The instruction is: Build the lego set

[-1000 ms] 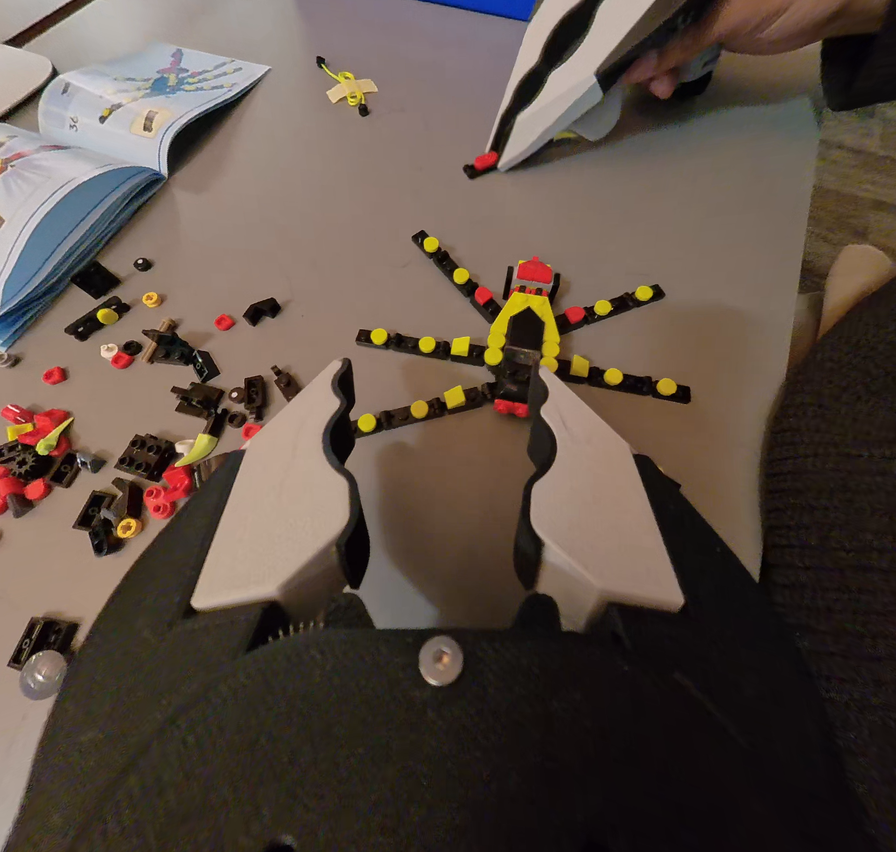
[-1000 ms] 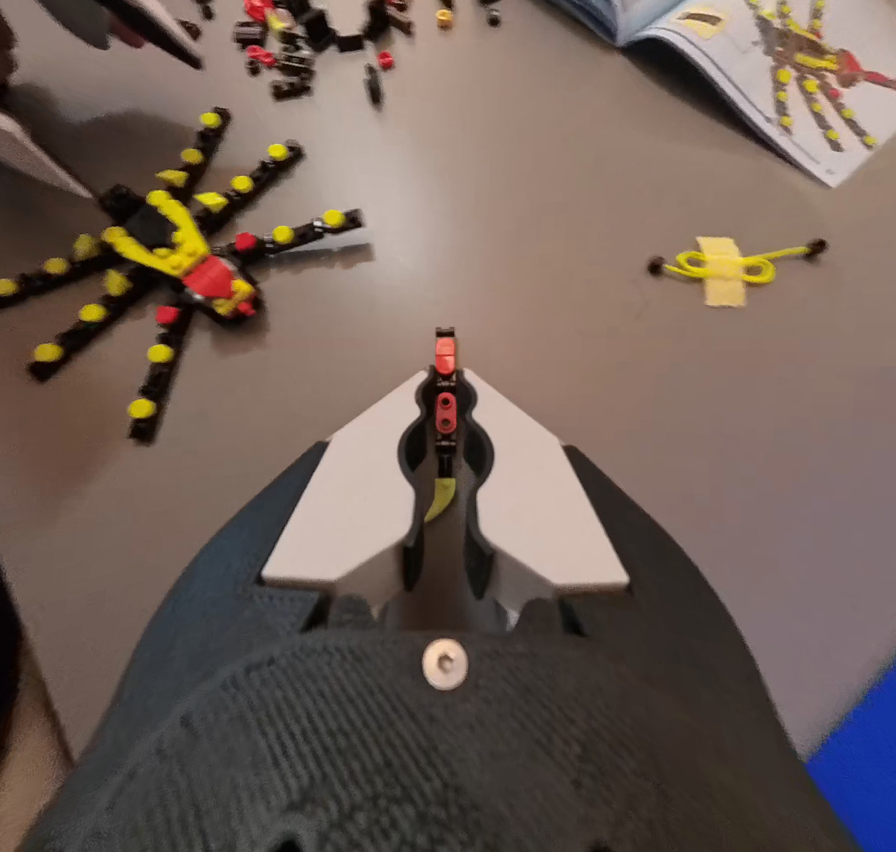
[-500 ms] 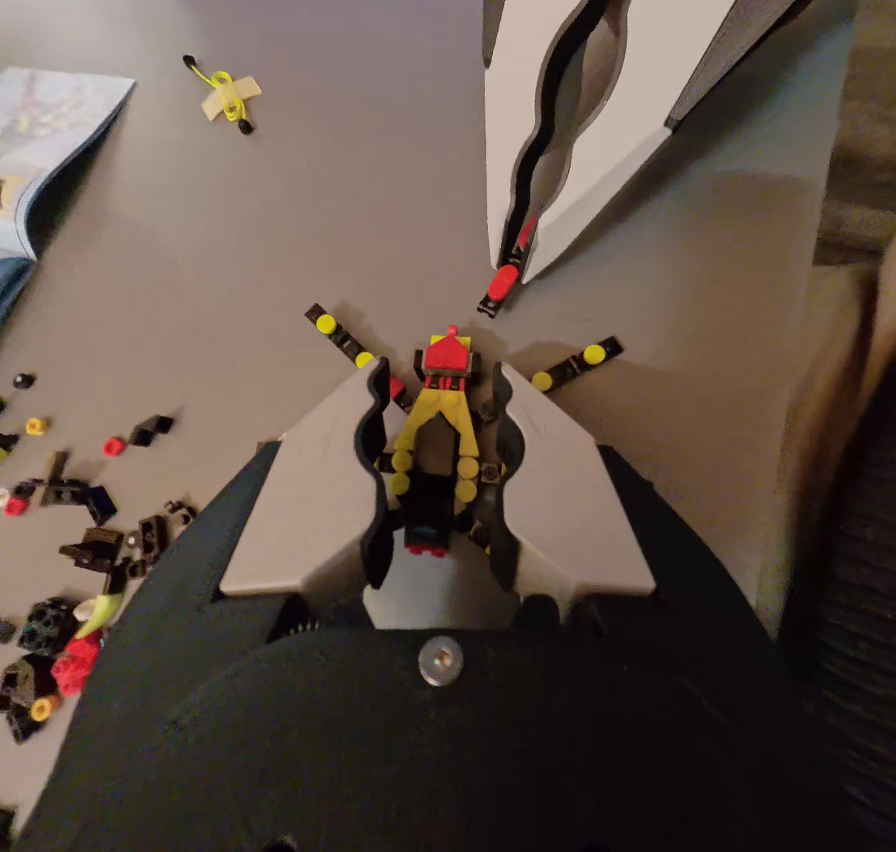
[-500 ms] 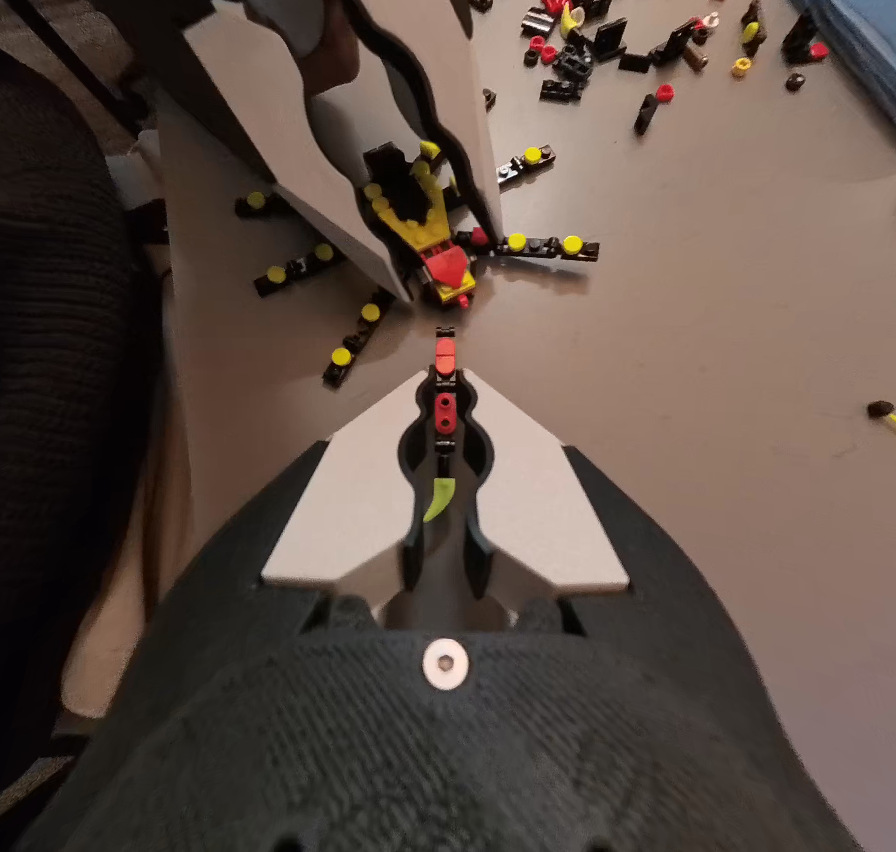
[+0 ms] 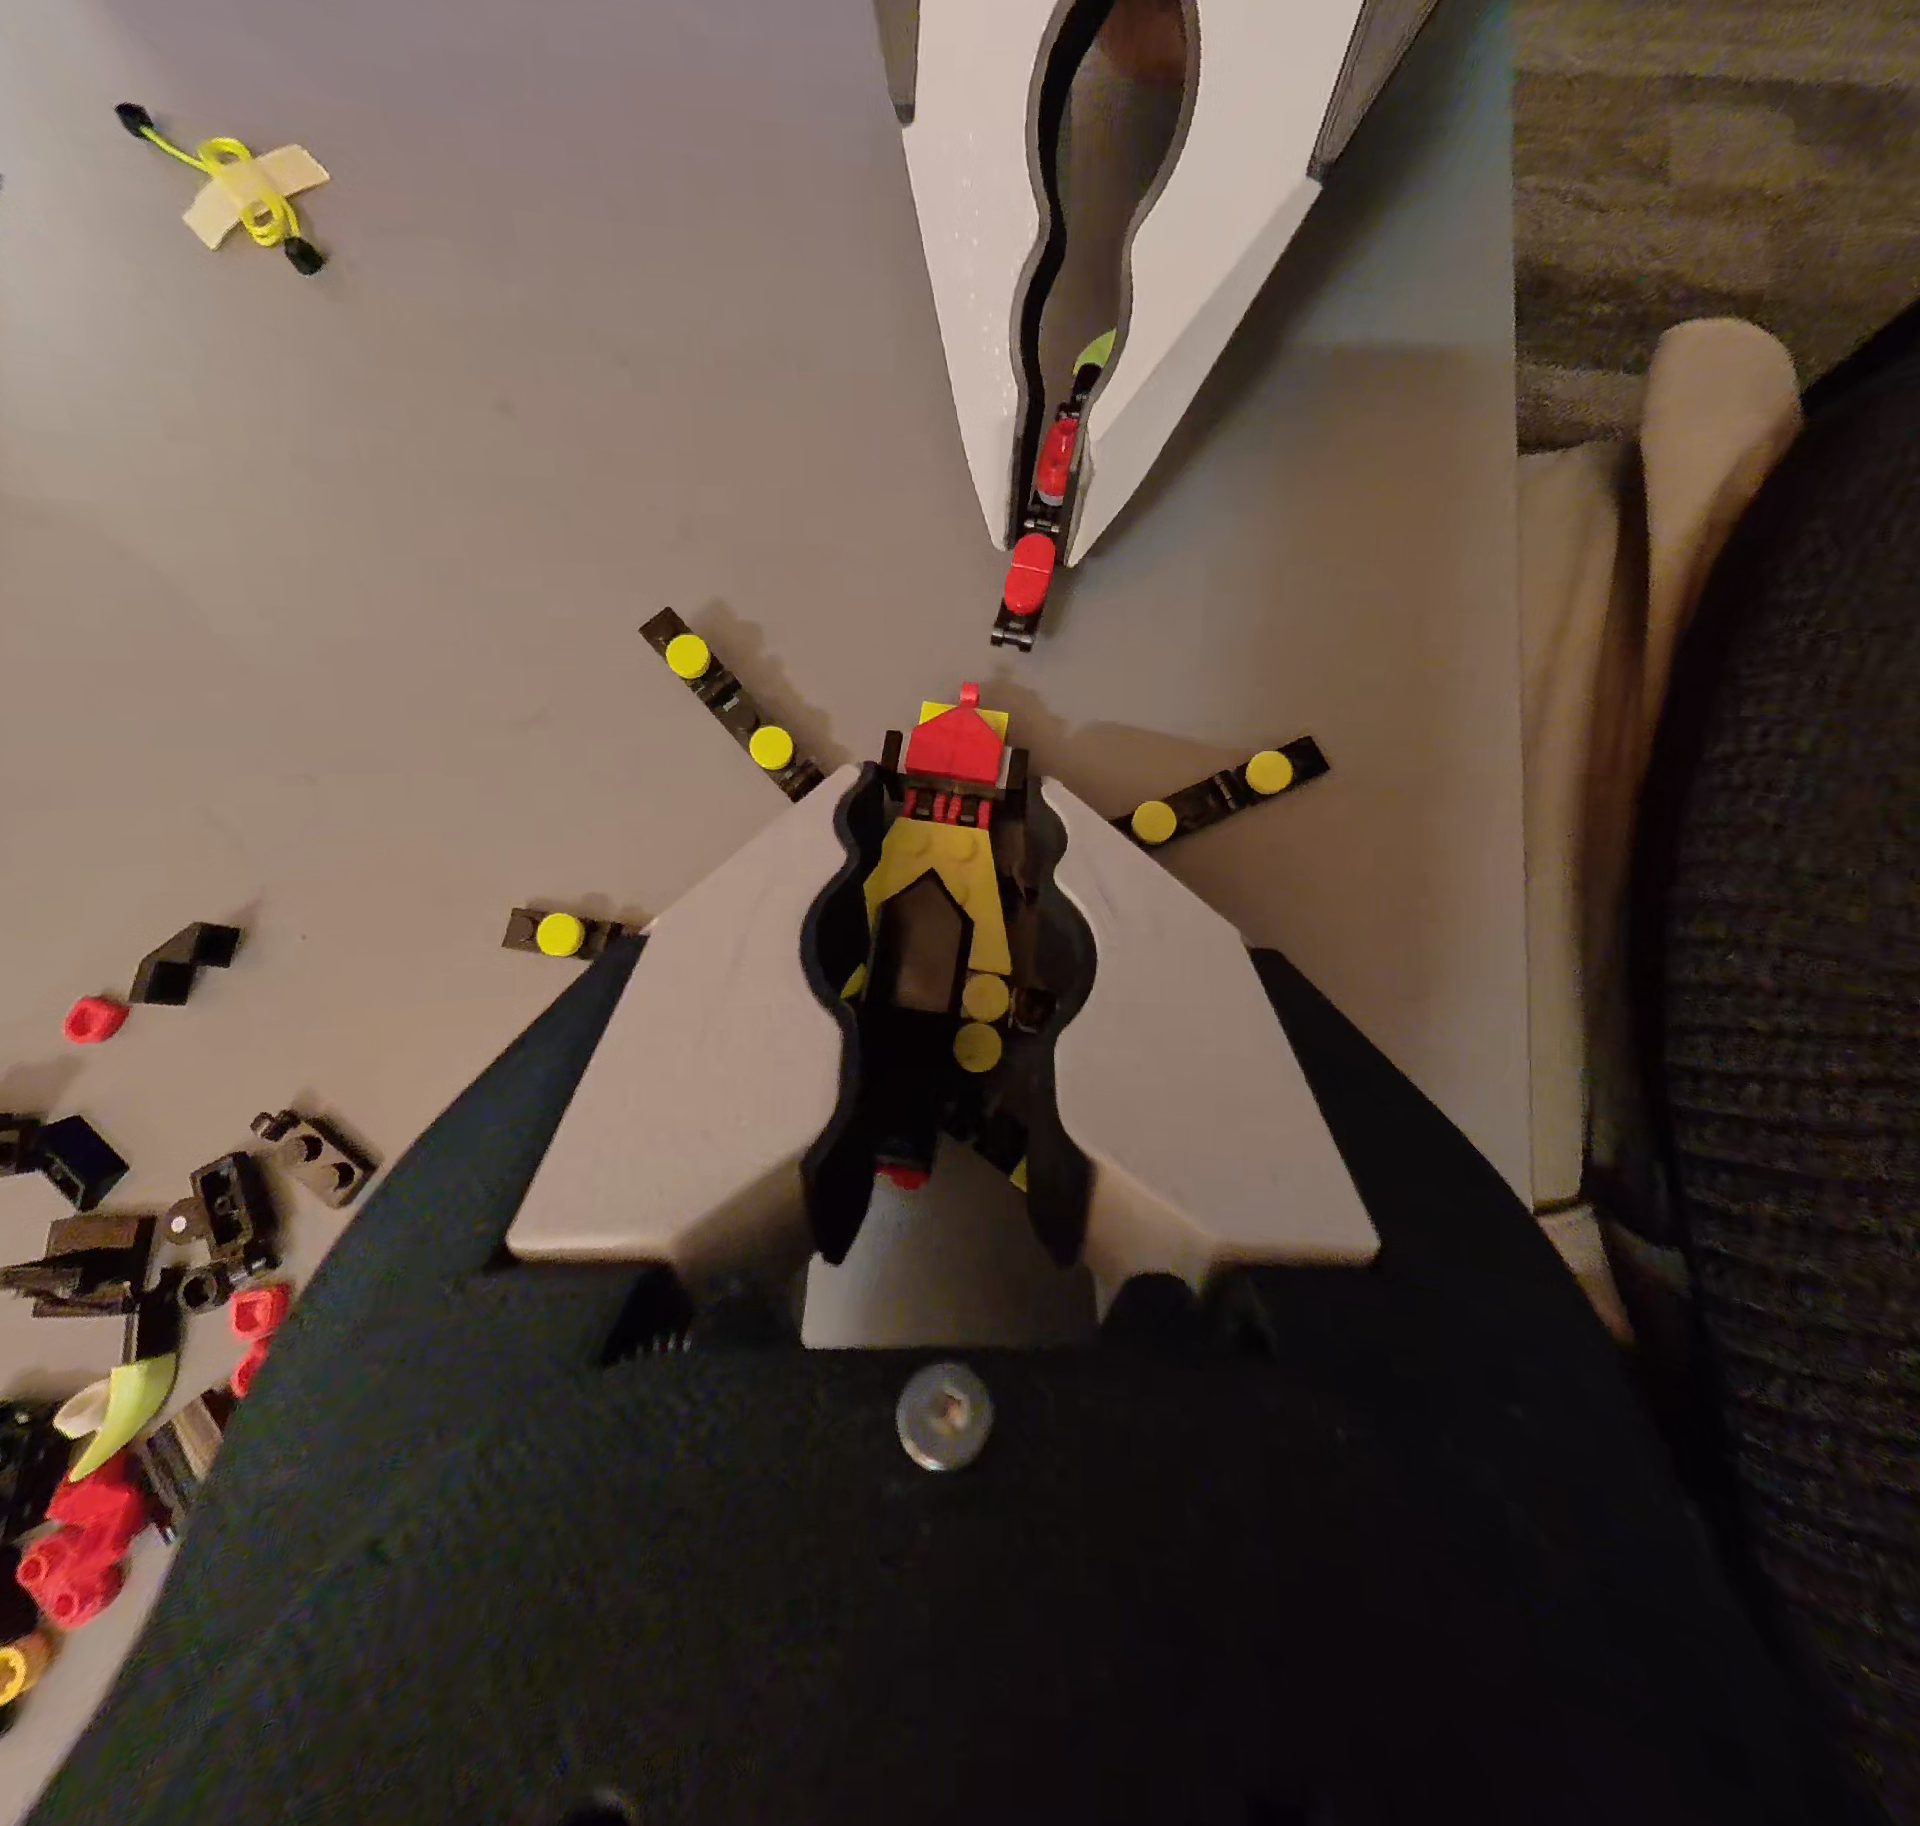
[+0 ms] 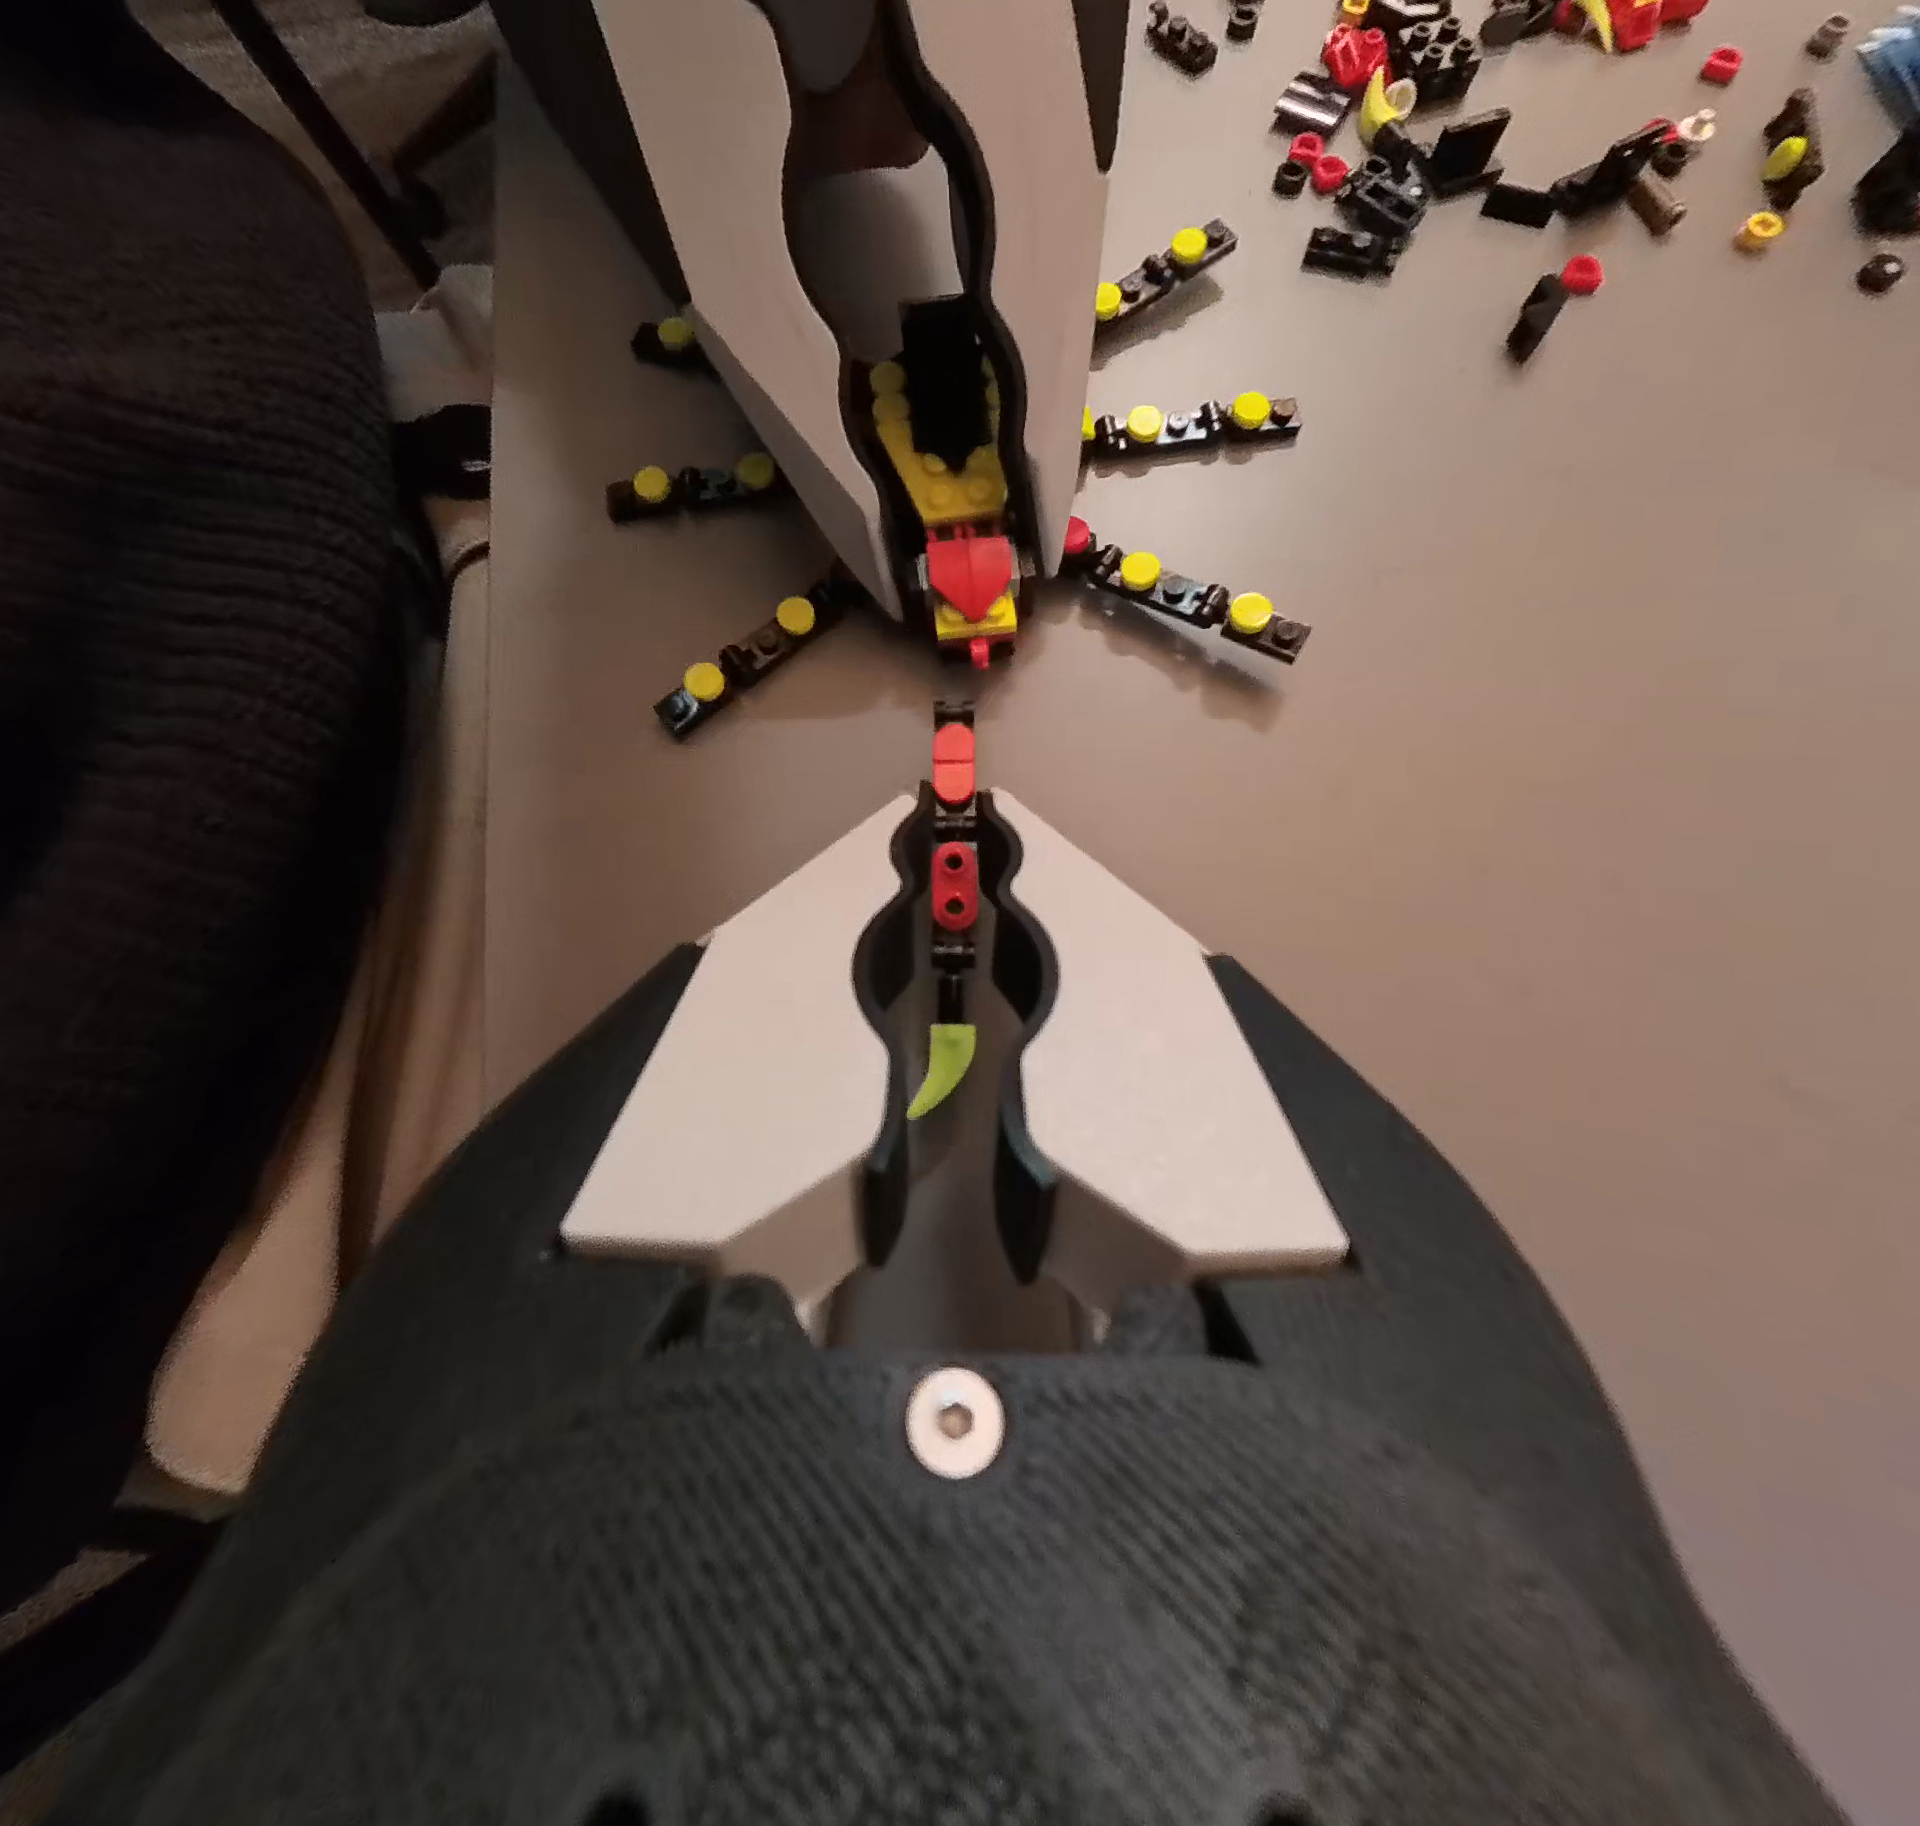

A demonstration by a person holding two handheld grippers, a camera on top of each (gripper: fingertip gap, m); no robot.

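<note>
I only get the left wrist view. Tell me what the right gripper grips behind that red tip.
Observer: The right gripper is shut on a thin tail strip; behind the tip come a red two-stud plate, then a lime claw pointing back at the palm.
Operator: Count the spider's legs; my fingers hide them.
Observer: Six show on the spider, three on each side of the left gripper.
</note>
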